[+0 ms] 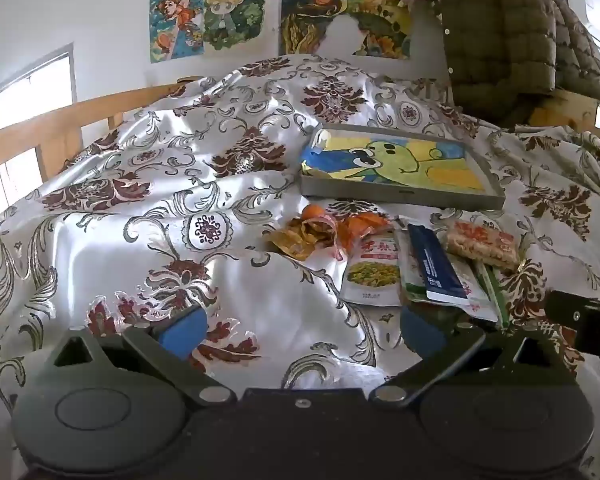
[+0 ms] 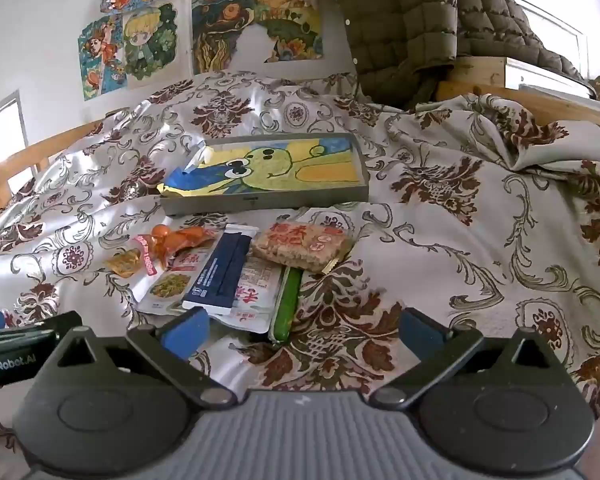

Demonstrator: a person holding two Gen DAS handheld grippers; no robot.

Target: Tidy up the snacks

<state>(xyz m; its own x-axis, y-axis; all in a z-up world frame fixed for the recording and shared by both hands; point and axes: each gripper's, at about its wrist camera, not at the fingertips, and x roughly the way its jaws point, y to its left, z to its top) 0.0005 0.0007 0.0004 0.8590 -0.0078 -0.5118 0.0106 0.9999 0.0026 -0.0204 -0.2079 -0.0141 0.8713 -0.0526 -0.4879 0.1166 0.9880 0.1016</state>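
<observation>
A heap of snack packets lies on a floral bedspread: a dark blue packet (image 1: pixel 438 264) (image 2: pixel 222 272), a white pouch with a food picture (image 1: pixel 374 270) (image 2: pixel 164 286), a clear pack of pale biscuits with red print (image 1: pixel 482 244) (image 2: pixel 300 246), a green stick pack (image 2: pixel 288 304) and orange wrappers (image 1: pixel 312 232) (image 2: pixel 180 242). Behind them sits a grey tray (image 1: pixel 400 194) (image 2: pixel 268 202) lined with a cartoon drawing. My left gripper (image 1: pixel 300 330) is open and empty, just left of the heap. My right gripper (image 2: pixel 300 332) is open and empty, just in front of the heap.
The floral bedspread (image 1: pixel 140 200) (image 2: pixel 480 240) is rumpled. A wooden bed rail (image 1: pixel 40 132) runs along the left. An olive quilted jacket (image 1: pixel 512 32) (image 2: pixel 404 16) hangs at the back right. Cartoon posters (image 1: pixel 208 16) cover the wall. The other gripper's body shows at each view's edge.
</observation>
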